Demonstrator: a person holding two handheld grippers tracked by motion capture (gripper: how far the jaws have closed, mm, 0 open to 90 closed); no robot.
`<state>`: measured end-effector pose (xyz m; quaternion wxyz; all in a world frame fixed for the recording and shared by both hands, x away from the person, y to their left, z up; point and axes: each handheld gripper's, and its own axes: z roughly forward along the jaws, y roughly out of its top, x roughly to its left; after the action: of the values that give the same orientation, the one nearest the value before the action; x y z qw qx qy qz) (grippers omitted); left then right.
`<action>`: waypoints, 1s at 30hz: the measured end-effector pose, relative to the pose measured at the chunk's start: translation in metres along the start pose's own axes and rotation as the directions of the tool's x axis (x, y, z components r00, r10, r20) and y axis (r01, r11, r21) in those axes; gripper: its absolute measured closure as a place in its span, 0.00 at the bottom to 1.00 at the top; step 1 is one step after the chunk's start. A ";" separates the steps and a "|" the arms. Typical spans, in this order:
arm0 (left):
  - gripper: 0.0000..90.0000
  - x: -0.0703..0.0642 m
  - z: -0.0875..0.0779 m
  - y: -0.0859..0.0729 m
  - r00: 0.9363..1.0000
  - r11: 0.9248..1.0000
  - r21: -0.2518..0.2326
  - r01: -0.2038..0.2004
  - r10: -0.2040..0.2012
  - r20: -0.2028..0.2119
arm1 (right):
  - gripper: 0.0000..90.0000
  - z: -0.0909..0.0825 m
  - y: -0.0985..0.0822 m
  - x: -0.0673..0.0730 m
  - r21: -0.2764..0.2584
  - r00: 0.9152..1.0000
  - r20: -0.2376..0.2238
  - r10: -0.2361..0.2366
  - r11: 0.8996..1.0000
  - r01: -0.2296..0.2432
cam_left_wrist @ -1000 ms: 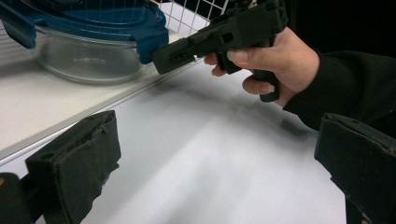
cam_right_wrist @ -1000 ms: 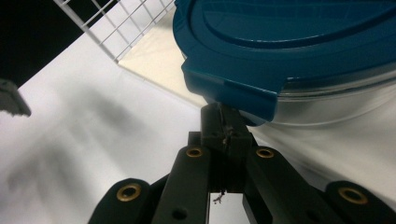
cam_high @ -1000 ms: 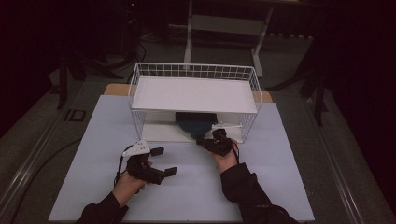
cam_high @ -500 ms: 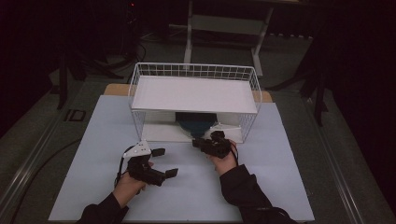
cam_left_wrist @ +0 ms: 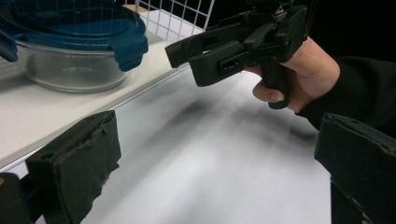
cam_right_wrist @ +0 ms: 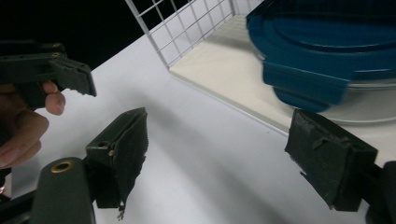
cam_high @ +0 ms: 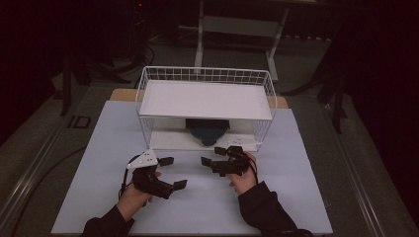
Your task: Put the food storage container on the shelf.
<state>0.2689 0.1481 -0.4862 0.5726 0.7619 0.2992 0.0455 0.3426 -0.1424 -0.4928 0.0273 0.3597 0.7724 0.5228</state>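
Note:
A glass container with a blue lid [cam_high: 207,131] stands on the lower board under the white wire rack [cam_high: 205,98]; it is also at the top left of the left gripper view [cam_left_wrist: 70,46] and the top right of the right gripper view [cam_right_wrist: 327,51]. My right gripper [cam_high: 212,155] hovers over the mat just in front of that board. Its jaws have just been opening, and they stand apart with nothing between them [cam_right_wrist: 224,154]. My left gripper [cam_high: 174,172] is lower left of it, open and empty [cam_left_wrist: 215,172]. Each gripper view shows the other gripper: the right gripper [cam_left_wrist: 233,44] and the left gripper [cam_right_wrist: 46,70].
The rack sits at the back of a pale mat [cam_high: 108,148] on the table. Its upper shelf [cam_high: 205,98] is a bare white board with wire sides. Dark floor and a metal stand [cam_high: 237,24] lie behind.
The right gripper has drawn back from the container toward the person and its jaws have spread apart. The left gripper has stayed where it was.

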 end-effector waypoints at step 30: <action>0.00 -0.007 -0.020 -0.007 1.000 1.000 -0.007 -0.022 0.022 0.005 | 0.24 -0.076 -0.032 0.005 -0.057 0.996 0.072 -0.053 0.997 0.058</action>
<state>0.2522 0.1626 -0.4834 0.5754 0.7634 0.2890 0.0509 0.2904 -0.2054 -0.4830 0.0795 0.3552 0.7649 0.5314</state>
